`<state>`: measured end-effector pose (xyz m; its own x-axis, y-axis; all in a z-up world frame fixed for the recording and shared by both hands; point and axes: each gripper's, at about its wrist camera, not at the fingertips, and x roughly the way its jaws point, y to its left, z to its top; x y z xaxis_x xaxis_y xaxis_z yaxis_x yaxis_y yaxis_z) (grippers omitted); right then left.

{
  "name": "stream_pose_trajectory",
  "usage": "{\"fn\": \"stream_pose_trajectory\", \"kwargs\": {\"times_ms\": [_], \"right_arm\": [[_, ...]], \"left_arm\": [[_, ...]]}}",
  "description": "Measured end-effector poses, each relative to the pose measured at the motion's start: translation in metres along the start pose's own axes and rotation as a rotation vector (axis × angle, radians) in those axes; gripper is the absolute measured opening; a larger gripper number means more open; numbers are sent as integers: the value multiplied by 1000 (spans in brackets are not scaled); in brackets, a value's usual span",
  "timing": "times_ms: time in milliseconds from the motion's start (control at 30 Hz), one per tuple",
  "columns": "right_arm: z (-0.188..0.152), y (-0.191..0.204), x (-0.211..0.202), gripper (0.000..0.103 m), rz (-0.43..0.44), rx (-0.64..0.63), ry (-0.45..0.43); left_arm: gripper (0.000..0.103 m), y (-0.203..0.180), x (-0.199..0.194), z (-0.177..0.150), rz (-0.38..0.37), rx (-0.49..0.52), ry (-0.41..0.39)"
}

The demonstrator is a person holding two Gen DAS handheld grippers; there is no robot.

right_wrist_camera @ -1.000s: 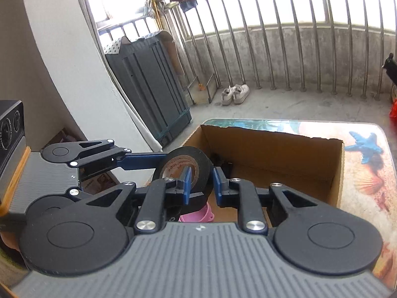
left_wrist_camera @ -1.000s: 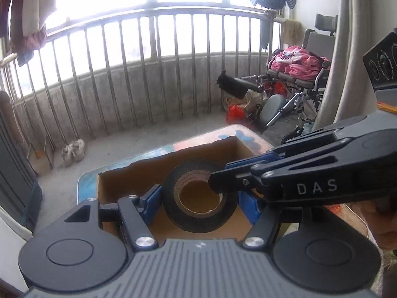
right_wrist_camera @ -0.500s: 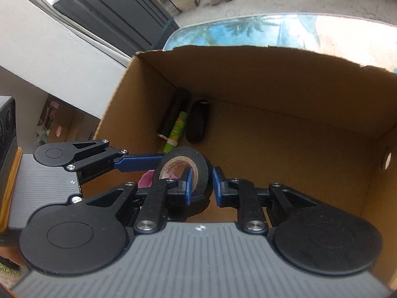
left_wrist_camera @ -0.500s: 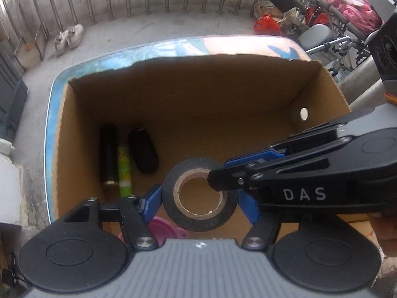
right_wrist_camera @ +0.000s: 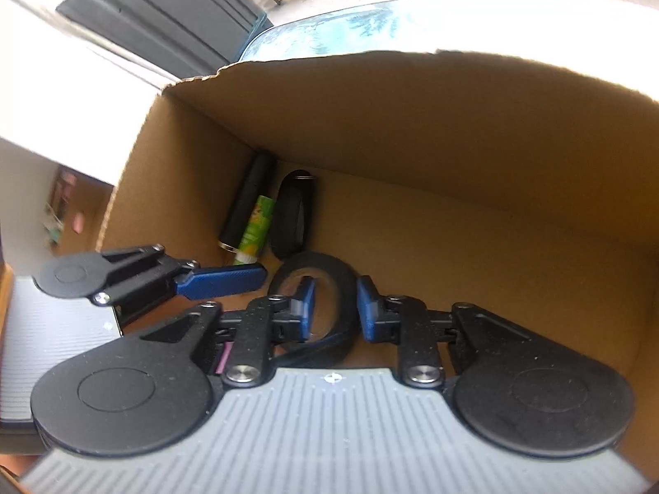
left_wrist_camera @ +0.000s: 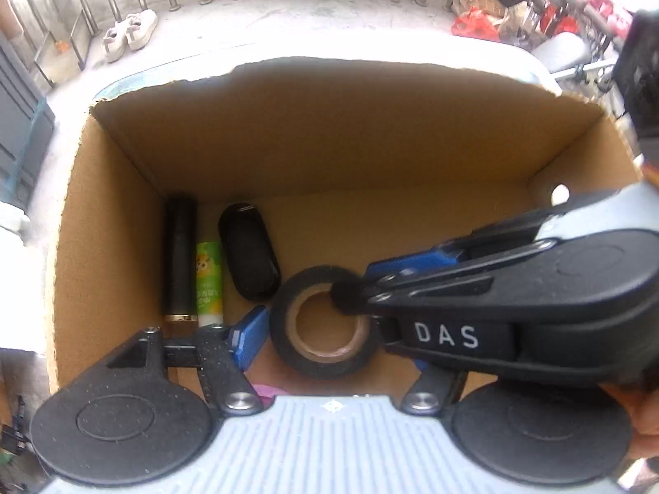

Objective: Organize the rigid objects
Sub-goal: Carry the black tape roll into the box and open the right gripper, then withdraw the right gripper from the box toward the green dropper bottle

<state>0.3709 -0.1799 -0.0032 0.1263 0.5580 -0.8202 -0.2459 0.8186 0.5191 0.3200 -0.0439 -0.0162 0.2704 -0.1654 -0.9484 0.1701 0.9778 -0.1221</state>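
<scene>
while both claws reach steeply down into an open cardboard box (left_wrist_camera: 103,222), a black tape roll (left_wrist_camera: 325,325) sits low inside it, near the box's front wall. the left claw (left_wrist_camera: 325,339) brackets the roll from outside, its blue left finger (left_wrist_camera: 247,339) just beside the roll with a thin gap showing, its other finger hidden behind the right claw; its jaws have just been opening and the roll looks released on that side. the right claw (right_wrist_camera: 334,308) comes in across from the right, one finger (right_wrist_camera: 307,308) inside the roll's cardboard core and the other (right_wrist_camera: 368,308) outside the band; its jaws have just been opening too, and from the right wrist view both pads stand a little clear of the band, so the grip is slack. whether the roll rests on the box floor cannot be told. along the left wall lie a black tube (left_wrist_camera: 180,259), a green glue stick (left_wrist_camera: 209,284) and a dark oval case (left_wrist_camera: 248,255), side by side. something pink (left_wrist_camera: 263,391) peeks out under the left claw. the box stands on a counter with a blue printed top (right_wrist_camera: 329,29).
</scene>
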Motion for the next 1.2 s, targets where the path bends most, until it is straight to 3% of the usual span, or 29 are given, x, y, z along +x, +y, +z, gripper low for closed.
{"fn": "stream_pose_trajectory", "kwargs": {"times_ms": [133,333,500,600,667,700,833,933,1067,1200], "right_arm": [[-5,-3,-23,31,75,44,-56],[-35,7,-98,45,153,24,-233],[-92,18,-174,54,230,-27,-398],[-144,23,-220,68,244,-67,-520],[-184,24,-245,84,237,-91,-604],[-204,25,-253,87,222,-102,-639],[-284,27,-269,102,61,-109,-745],[-334,30,-263,102,-137,-100,-791],[-370,26,-215,102,-391,-40,-758],[-393,25,-171,102,-634,-59,-682]], "left_arm": [[76,0,-18,-5,-31,-22,-40],[83,-8,-71,-26,-73,30,-155],[89,-8,-130,-51,-130,86,-293],[94,-15,-166,-79,-143,129,-387],[97,-21,-186,-103,-167,149,-437],[98,-25,-193,-114,-184,153,-455],[99,-31,-209,-161,-251,149,-496],[99,-35,-200,-191,-272,137,-512],[99,-37,-166,-221,-257,131,-491],[99,-33,-141,-242,-347,83,-452]]}}
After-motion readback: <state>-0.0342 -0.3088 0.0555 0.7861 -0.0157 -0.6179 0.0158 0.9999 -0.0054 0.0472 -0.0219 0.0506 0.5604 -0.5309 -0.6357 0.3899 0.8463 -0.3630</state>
